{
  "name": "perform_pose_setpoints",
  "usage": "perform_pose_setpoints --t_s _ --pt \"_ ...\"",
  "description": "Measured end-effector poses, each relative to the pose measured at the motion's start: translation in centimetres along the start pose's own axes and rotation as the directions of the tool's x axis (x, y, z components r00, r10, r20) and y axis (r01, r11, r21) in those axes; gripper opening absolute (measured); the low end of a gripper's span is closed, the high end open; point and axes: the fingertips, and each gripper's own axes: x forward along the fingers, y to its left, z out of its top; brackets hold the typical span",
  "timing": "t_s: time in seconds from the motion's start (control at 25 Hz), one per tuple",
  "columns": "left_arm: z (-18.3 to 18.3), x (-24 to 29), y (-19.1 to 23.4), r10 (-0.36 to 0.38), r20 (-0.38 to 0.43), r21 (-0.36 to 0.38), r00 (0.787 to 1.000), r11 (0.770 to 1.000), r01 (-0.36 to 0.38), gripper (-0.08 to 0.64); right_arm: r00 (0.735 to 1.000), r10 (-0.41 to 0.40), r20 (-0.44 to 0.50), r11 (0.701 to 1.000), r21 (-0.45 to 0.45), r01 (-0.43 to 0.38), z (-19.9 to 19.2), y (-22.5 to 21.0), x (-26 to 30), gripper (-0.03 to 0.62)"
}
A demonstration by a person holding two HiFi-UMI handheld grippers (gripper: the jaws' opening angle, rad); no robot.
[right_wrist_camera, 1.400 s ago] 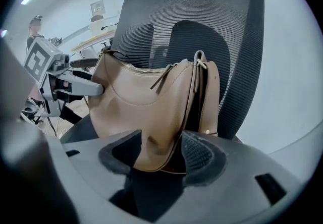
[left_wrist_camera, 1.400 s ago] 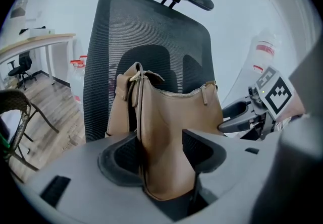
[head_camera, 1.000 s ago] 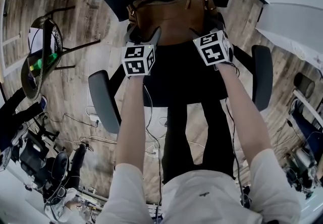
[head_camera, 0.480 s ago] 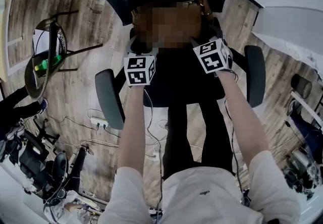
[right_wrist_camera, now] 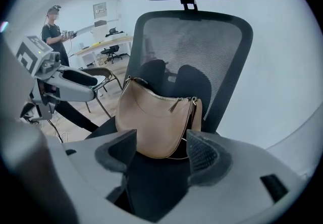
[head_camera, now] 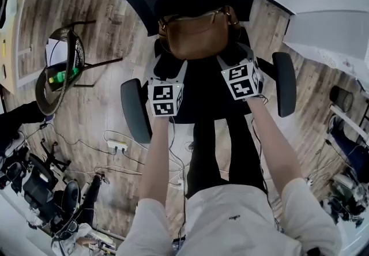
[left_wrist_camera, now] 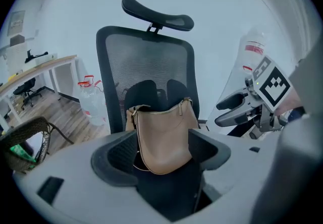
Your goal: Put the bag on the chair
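Observation:
A tan leather bag (head_camera: 196, 34) stands on the black office chair's seat (head_camera: 202, 96) and leans on the mesh backrest (left_wrist_camera: 146, 61). My left gripper (head_camera: 168, 67) hovers over the seat's front left, open, a short way from the bag (left_wrist_camera: 161, 137). My right gripper (head_camera: 232, 57) is at the front right, also apart from the bag (right_wrist_camera: 156, 122). Its jaws stand wide and are closing a little, with nothing between them. Each gripper view shows the bag upright beyond the empty jaws.
The chair's armrests (head_camera: 134, 112) (head_camera: 284, 85) flank my arms. A wicker chair (head_camera: 57, 70) with a green bottle stands at the left. Cables and a power strip (head_camera: 118, 145) lie on the wood floor. A white desk (head_camera: 323, 24) is at the right. A person (right_wrist_camera: 53, 29) stands far off.
Both grippers have drawn back from the bag toward the front of the seat. The bag has stayed against the backrest.

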Motion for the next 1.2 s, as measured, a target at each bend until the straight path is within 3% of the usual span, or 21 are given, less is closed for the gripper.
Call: perform_pose_setpoints --t_s 0.84,1.0,1.2 --pt "5.8 -8.4 -6.8 -0.149 0.048 0.108 0.988 0.984 0.143 0.302 0.991 -0.051 0.122 0.998 0.029 0.047 3.7 3.5 -11.8 0.268" --pt "6.3 -9.8 -7.6 -0.138 0.05 0.134 0.989 0.982 0.131 0.302 0.99 -0.043 0.138 0.999 0.022 0.04 3.8 3.9 -13.3 0.267" --pt "5.3 -12.0 -9.3 -0.106 0.054 0.095 0.993 0.99 0.101 0.302 0.983 -0.03 0.183 1.0 0.01 0.029 3.4 3.5 -16.3 0.253"
